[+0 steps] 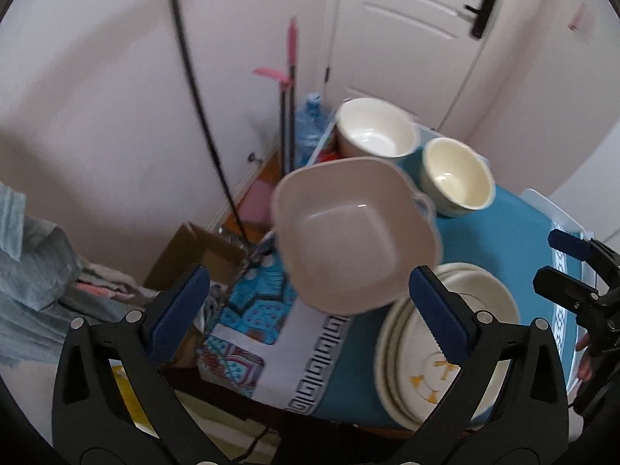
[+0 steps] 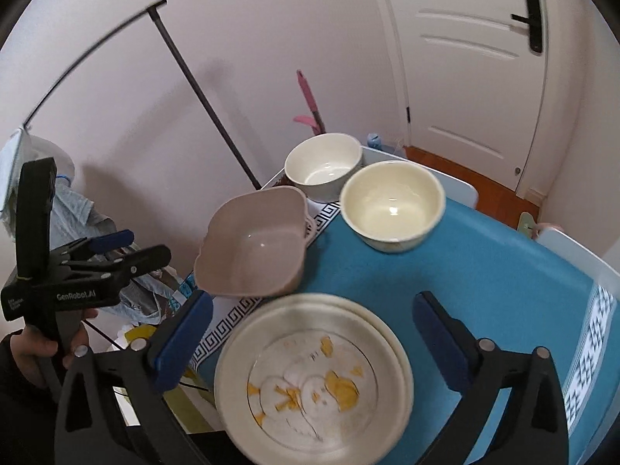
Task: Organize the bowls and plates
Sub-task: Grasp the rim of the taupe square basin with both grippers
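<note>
Hovering above the desk [image 2: 484, 271], both grippers stood with their fingers spread wide and nothing between them. The left gripper [image 1: 310, 306] looked down over the desk's left edge, its blue-padded fingers [image 1: 182, 306] framing the pink square bowl [image 1: 348, 232] without touching it. The right gripper [image 2: 314, 341] pointed down over the stack of plates [image 2: 310, 379], the top plate showing a yellow-and-white printed pattern, and its fingers [image 2: 438, 333] stood released on either side of the stack, clear of the rims.

On the blue desk cover, the plates sat at the near edge. The pink square bowl rested just behind them, on the greek-key patterned border [image 2: 217, 333] at the left side, tilted in the fisheye view. Farther back stood two round cream bowls: the near cream bowl [image 2: 391, 205] on the blue cloth, the far cream bowl [image 2: 323, 166] close beside it at the back corner, whether touching I could not tell.

A person's hand [image 2: 42, 345] gripped the left gripper's handle in the right wrist view. A white door [image 2: 476, 77] with a black handle stood behind the desk, and a pink-handled broom [image 1: 291, 89] leaned in the corner.
</note>
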Demonstrator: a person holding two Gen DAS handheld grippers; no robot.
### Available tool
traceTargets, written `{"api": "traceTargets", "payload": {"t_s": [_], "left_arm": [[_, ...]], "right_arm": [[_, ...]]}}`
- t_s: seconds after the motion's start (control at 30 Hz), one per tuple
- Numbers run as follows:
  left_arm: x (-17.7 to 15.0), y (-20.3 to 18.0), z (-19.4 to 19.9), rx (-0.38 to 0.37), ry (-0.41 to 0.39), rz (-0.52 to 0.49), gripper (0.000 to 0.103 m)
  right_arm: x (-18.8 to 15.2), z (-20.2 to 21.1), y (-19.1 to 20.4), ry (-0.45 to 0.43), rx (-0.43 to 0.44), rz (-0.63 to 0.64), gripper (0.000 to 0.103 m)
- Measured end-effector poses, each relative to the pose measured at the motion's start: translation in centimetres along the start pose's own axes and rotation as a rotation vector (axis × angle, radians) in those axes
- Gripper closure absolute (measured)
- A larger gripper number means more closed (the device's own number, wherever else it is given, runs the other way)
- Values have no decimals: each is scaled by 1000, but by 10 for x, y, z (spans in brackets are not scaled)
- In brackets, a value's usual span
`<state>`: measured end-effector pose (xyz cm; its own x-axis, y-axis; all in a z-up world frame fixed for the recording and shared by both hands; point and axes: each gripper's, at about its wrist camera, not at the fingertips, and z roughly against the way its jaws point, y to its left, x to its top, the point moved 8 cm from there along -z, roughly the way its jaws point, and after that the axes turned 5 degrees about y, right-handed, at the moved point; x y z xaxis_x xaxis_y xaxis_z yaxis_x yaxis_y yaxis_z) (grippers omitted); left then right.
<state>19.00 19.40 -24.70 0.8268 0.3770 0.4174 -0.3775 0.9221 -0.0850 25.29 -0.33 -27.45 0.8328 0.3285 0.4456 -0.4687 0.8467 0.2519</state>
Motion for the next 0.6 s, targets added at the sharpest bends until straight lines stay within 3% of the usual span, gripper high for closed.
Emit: {"api": "traceTargets", "payload": {"t_s": [0.13, 0.23, 0.47, 0.6], "left_arm": [[-4, 22, -28, -87, 70, 71, 1], [-7, 26, -52, -118, 120, 69, 2], [-14, 19, -104, -200, 212, 43, 35], [-10, 15, -122, -221, 233, 9, 51]], "right_arm": [[14, -31, 9, 77, -27, 6, 1], [21, -61, 16, 135, -29, 2, 1], [27, -108, 14, 214, -66, 9, 4], [30, -128, 11, 253, -31, 4, 38]]}}
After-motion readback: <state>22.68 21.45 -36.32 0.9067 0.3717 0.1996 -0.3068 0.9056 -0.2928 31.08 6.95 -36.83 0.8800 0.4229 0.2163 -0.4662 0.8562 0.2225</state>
